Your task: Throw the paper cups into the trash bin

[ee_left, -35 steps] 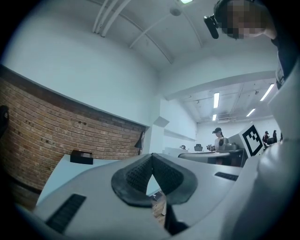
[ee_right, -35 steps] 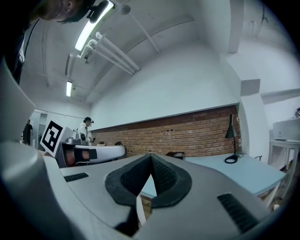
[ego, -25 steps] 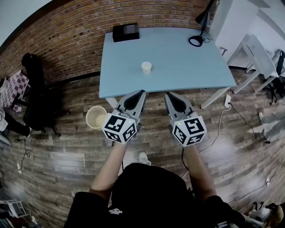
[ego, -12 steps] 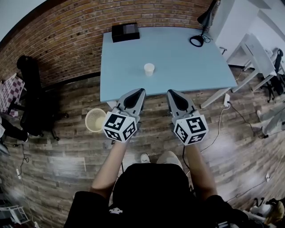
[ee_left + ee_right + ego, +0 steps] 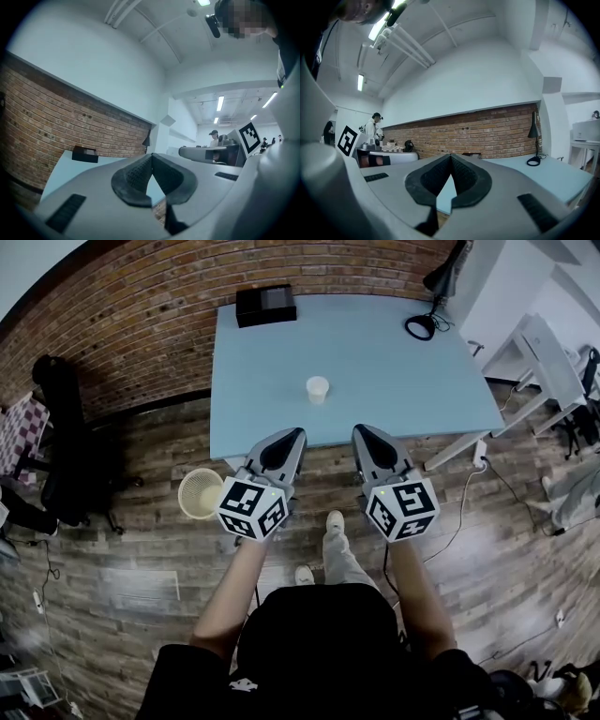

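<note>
On the blue table, about halfway across and closer to the front edge than the back, there's one white cup, standing upright with nothing touching it. It's the only cup I can spot. Same table also has a black box at the far-left corner by the brick wall and a black lamp at the far-right corner, both well apart from the cup. The bin is a pale, mesh-looking basket down on the wood floor, just off the table's near-left corner. Both grippers are held out level side by side, tips right around the table's front edge as seen from above, with the cup further out and roughly in line with the gap between them. The left gripper has its jaws pinched fully together with nothing in them, and the right gripper is the same, pads meeting and empty. A shoe of the person shows on the floor between the arms. Further out there's a black chair on the left and a white desk on the right.
</note>
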Tool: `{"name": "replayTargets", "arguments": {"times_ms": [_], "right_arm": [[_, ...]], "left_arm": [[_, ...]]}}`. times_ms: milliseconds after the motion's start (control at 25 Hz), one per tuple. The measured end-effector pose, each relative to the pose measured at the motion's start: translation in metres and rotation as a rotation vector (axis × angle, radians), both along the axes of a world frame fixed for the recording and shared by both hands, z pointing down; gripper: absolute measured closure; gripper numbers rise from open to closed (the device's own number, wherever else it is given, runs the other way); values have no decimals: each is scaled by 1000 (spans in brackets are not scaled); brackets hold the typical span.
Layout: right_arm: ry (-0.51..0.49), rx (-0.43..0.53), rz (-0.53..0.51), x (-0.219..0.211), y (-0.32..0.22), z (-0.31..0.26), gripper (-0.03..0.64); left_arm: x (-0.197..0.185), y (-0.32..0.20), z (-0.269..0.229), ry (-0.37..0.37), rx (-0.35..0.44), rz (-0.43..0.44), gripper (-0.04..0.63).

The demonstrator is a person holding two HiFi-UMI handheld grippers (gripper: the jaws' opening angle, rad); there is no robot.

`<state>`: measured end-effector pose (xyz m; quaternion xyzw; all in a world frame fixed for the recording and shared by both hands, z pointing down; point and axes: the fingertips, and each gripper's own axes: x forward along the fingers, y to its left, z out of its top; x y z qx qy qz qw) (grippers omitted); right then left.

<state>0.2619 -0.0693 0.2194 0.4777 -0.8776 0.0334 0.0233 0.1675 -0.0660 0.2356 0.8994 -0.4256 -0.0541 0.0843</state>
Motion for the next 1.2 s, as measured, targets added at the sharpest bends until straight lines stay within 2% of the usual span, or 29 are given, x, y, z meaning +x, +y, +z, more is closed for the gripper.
{"name": "replayTargets", "arguments": {"times_ms": [440,760,1200], "right_arm": [[16,0,-52,5,-82,-1,614],[15,-14,-89,15,-155,3,614],[9,-90,-142,32,-226,33,614]], "left_arm": [[15,-73,5,10,-21,-33,586],[28,-137,16,-29,-48,-50,586],[46,-201,59,-79,-152,-79,586]]}}
